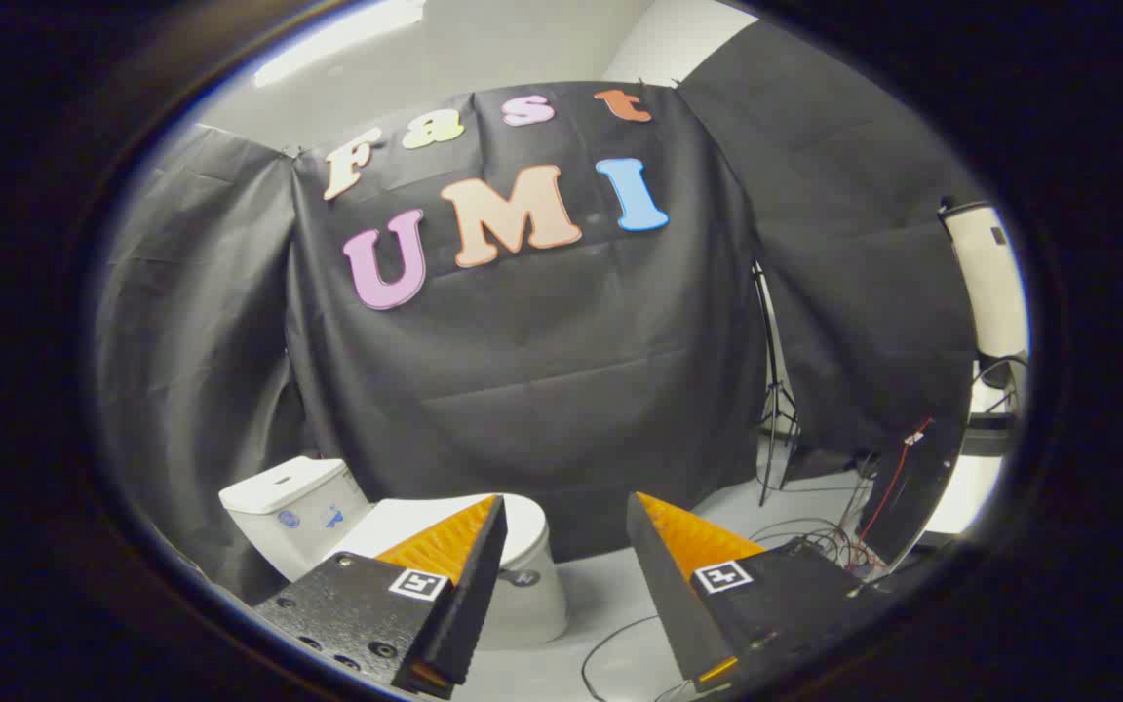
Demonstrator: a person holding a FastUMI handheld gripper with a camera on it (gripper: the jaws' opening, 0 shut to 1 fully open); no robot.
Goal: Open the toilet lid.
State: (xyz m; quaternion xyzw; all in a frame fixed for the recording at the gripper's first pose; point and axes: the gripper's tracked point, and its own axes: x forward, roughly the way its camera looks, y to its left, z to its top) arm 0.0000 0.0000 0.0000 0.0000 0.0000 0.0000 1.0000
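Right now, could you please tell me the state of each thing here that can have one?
Toilet lid: down, closed over the bowl.
Toilet: upright on the floor, partly behind one finger.
Claw: open, fingers apart, touching nothing.
Cables: loose on the floor beyond the fingers.

The toilet (522,585) beyond the left jaw is white; its lid (396,522) is white too, and its white tank (293,507) carries small blue marks. The floor (610,604) ahead of the parted jaws is pale grey. A red wire (898,463) runs among dark cables (815,536) beyond the right jaw.
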